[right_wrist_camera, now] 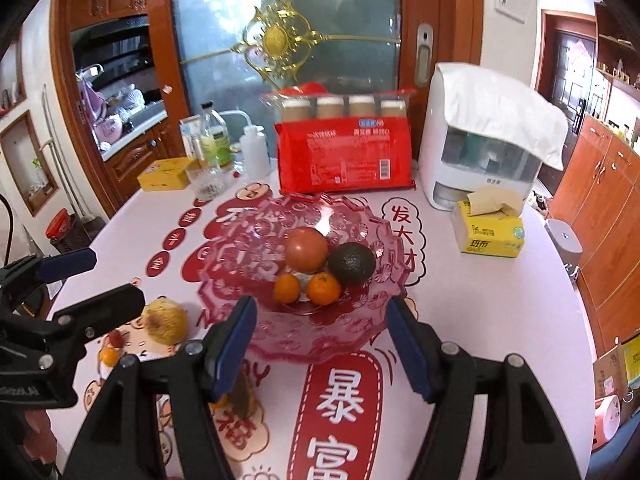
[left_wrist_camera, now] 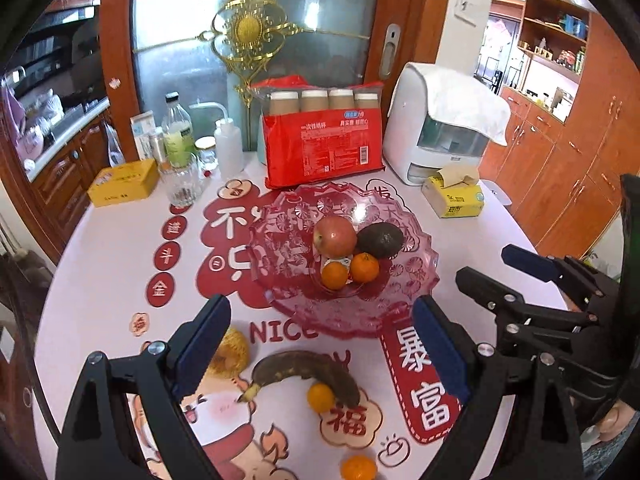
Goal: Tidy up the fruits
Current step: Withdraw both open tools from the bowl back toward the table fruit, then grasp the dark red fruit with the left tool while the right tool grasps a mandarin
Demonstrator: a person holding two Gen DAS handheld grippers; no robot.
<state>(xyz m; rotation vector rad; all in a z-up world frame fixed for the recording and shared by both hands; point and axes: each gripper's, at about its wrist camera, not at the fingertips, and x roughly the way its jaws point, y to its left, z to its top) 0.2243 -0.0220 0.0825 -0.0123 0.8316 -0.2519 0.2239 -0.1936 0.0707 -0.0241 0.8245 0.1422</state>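
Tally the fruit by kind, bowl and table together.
Tangerines: 4, two in the pink bowl at and, two on the table at and
Apple: 1
Avocado: 1
Banana: 1
Yellow netted fruit: 1
Total: 8

A pink glass bowl (left_wrist_camera: 416, 280) holds an apple (left_wrist_camera: 334, 236), a dark avocado (left_wrist_camera: 380, 240) and two tangerines (left_wrist_camera: 365, 267). Nearer lie a blackened banana (left_wrist_camera: 304, 368), two more tangerines (left_wrist_camera: 320, 397) and what may be a netted pear (left_wrist_camera: 234, 350).
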